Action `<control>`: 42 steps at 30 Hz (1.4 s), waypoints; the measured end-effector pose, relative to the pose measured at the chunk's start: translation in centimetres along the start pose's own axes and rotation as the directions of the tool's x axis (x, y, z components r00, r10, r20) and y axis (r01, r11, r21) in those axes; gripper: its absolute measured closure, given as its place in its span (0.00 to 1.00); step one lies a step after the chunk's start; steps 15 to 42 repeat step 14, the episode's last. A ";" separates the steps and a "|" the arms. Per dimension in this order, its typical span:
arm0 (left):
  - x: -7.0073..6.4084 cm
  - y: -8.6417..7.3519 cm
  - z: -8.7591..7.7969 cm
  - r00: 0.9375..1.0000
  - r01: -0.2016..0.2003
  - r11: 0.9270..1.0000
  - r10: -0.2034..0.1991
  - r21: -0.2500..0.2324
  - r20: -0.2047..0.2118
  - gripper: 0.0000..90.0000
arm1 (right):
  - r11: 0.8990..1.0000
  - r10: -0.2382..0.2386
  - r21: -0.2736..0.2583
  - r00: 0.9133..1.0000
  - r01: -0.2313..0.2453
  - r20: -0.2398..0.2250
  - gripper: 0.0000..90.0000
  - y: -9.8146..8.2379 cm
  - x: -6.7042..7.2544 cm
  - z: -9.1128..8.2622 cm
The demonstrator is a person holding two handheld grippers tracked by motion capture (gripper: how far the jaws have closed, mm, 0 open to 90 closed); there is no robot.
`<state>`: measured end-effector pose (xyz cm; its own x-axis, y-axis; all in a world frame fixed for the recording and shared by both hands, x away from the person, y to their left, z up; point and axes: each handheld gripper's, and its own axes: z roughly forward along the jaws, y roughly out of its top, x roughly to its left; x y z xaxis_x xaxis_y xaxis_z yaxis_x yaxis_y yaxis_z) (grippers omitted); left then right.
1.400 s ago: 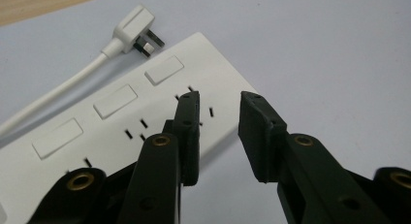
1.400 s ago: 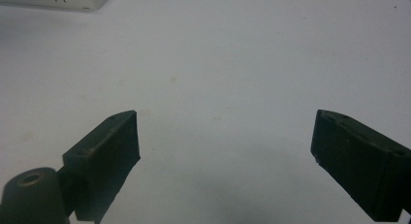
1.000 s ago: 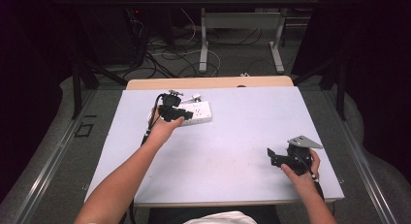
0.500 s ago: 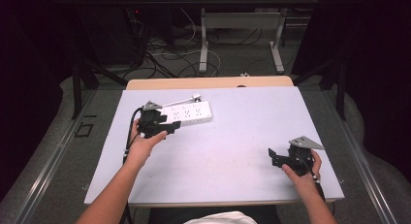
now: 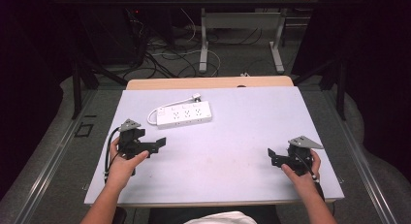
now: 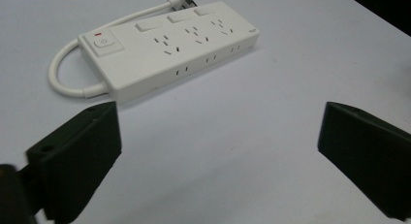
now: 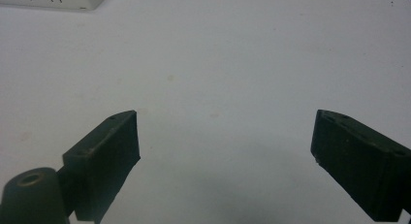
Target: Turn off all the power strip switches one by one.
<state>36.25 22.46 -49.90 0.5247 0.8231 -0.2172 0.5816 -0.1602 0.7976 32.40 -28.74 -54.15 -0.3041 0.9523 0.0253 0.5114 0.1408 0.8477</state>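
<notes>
Jaws of the black left gripper (image 6: pixel 218 151) gape wide, empty, near the white plastic power strip (image 6: pixel 169 44) lying on the pale table (image 5: pixel 232 141); the black right gripper (image 7: pixel 225 151) likewise gapes, holding nothing.

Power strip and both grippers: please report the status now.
Left gripper open, empty, short of power strip. Right gripper open, empty, far side. Strip flat on table, untouched. Nothing between.

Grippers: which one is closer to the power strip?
The left gripper: it sits just in front of the white power strip. The right gripper rests at the table's far right.
</notes>
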 end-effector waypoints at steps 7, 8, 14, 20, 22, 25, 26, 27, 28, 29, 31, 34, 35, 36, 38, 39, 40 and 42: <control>0.5 -1.4 -0.4 1.000 -0.008 0.998 0.008 -0.054 -0.012 0.00 | 1.000 -0.010 -0.009 1.000 0.010 0.003 0.10 0.1 -0.1 0.1; 0.7 -1.6 -0.4 1.000 0.003 0.998 -0.003 -0.057 -0.002 0.00 | 1.000 -0.006 -0.009 1.000 0.006 0.004 0.10 0.1 -0.1 0.2; 1.3 -1.9 0.0 0.998 0.055 0.997 -0.056 -0.048 -0.008 0.00 | 1.000 0.006 0.001 1.000 -0.006 -0.001 0.10 0.0 -0.1 0.2; 1.3 -1.9 0.0 0.998 0.055 0.997 -0.056 -0.048 -0.008 0.00 | 1.000 0.006 0.001 1.000 -0.006 -0.001 0.10 0.0 -0.1 0.2; 1.3 -1.9 0.0 0.998 0.055 0.997 -0.056 -0.048 -0.008 0.00 | 1.000 0.006 0.001 1.000 -0.006 -0.001 0.10 0.0 -0.1 0.2; 1.3 -1.9 0.0 0.998 0.055 0.997 -0.056 -0.048 -0.008 0.00 | 1.000 0.006 0.001 1.000 -0.006 -0.001 0.10 0.0 -0.1 0.2; 1.3 -1.9 0.0 0.998 0.055 0.997 -0.056 -0.048 -0.008 0.00 | 1.000 0.006 0.001 1.000 -0.006 -0.001 0.10 0.0 -0.1 0.2; 1.3 -1.9 0.0 0.998 0.055 0.997 -0.056 -0.048 -0.008 0.00 | 1.000 0.006 0.001 1.000 -0.006 -0.001 0.10 0.0 -0.1 0.2; 1.3 -1.9 0.0 0.998 0.055 0.997 -0.056 -0.048 -0.008 0.00 | 1.000 0.006 0.001 1.000 -0.006 -0.001 0.10 0.0 -0.1 0.2; 1.3 -1.9 0.0 0.998 0.055 0.997 -0.056 -0.048 -0.008 0.00 | 1.000 0.006 0.001 1.000 -0.006 -0.001 0.10 0.0 -0.1 0.2; 1.3 -1.9 0.0 0.998 0.055 0.997 -0.056 -0.048 -0.008 0.00 | 1.000 0.006 0.001 1.000 -0.006 -0.001 0.10 0.0 -0.1 0.2; 1.3 -1.9 0.0 0.998 0.055 0.997 -0.056 -0.048 -0.008 0.00 | 1.000 0.006 0.001 1.000 -0.006 -0.001 0.10 0.0 -0.1 0.2; 1.3 -1.9 0.0 0.998 0.055 0.997 -0.056 -0.048 -0.008 0.00 | 1.000 0.006 0.001 1.000 -0.006 -0.001 0.10 0.0 -0.1 0.2; 1.3 -1.9 0.0 0.998 0.055 0.997 -0.056 -0.048 -0.008 0.00 | 1.000 0.006 0.001 1.000 -0.006 -0.001 0.10 0.0 -0.1 0.2; 1.3 -1.9 0.0 0.998 0.055 0.997 -0.056 -0.048 -0.008 0.00 | 1.000 0.006 0.001 1.000 -0.006 -0.001 0.10 0.0 -0.1 0.2; 1.3 -1.9 0.0 0.998 0.055 0.997 -0.056 -0.048 -0.008 0.00 | 1.000 0.006 0.001 1.000 -0.006 -0.001 0.10 0.0 -0.1 0.2; 1.3 -1.9 0.0 0.998 0.055 0.997 -0.056 -0.048 -0.008 0.00 | 1.000 0.006 0.001 1.000 -0.006 -0.001 0.10 0.0 -0.1 0.2; 1.3 -1.9 0.0 0.998 0.055 0.997 -0.056 -0.048 -0.008 0.00 | 1.000 0.006 0.001 1.000 -0.006 -0.001 0.10 0.0 -0.1 0.2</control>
